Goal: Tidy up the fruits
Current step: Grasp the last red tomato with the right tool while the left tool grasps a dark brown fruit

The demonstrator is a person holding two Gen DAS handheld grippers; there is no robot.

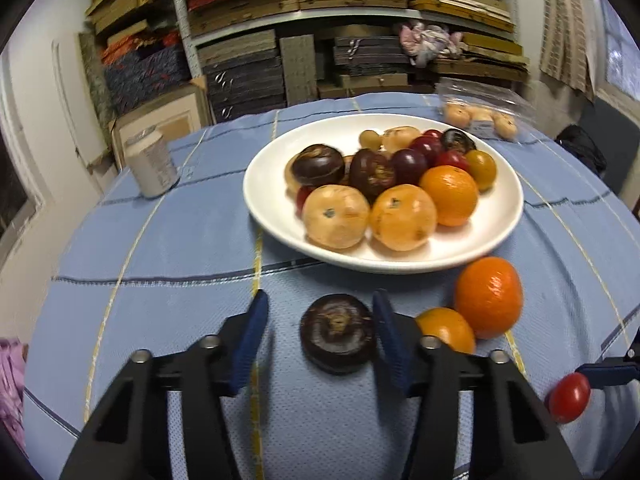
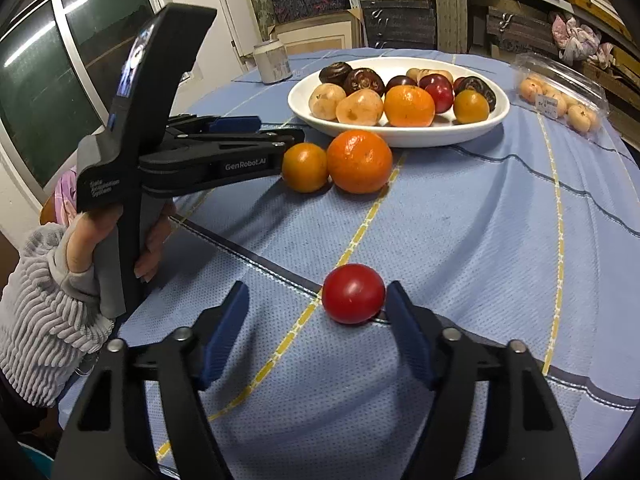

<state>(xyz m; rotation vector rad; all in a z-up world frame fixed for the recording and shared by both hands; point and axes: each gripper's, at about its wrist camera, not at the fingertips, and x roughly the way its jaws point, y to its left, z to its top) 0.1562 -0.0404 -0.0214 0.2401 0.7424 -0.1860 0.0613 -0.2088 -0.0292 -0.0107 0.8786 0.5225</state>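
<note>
Nearest the left wrist camera, the left gripper (image 1: pixel 318 330) hangs low over the worktop (image 1: pixel 168 248) with its blue fingers (image 1: pixel 250 332) spread around a dark purple fruit (image 1: pixel 338 333); the right-hand pad seems to touch the fruit's side, while a clear gap separates the fruit from the left-hand pad, so nothing is clamped. In the right wrist view, the right gripper (image 2: pixel 316 316) likewise sits open around a red tomato (image 2: pixel 353 293), which rests on the blue checked cloth against the right-hand finger (image 2: pixel 404 328), well apart from the left one. A hand (image 2: pixel 116 240) in a grey ribbed sleeve (image 2: pixel 44 320) holds the left tool's handle. Just beyond the dark fruit lie a small orange fruit (image 1: pixel 446 328) and a larger orange mandarin (image 1: pixel 489 298), touching each other, beside the rim of a white plate (image 1: pixel 272 200). The plate carries pale tan fruits, oranges, dark purple fruits and small red ones heaped together. Farther back stand a can (image 1: pixel 151 166) to the left and a clear plastic box of pale fruits (image 1: pixel 480 114) to the right, with stacked shelves behind.
</note>
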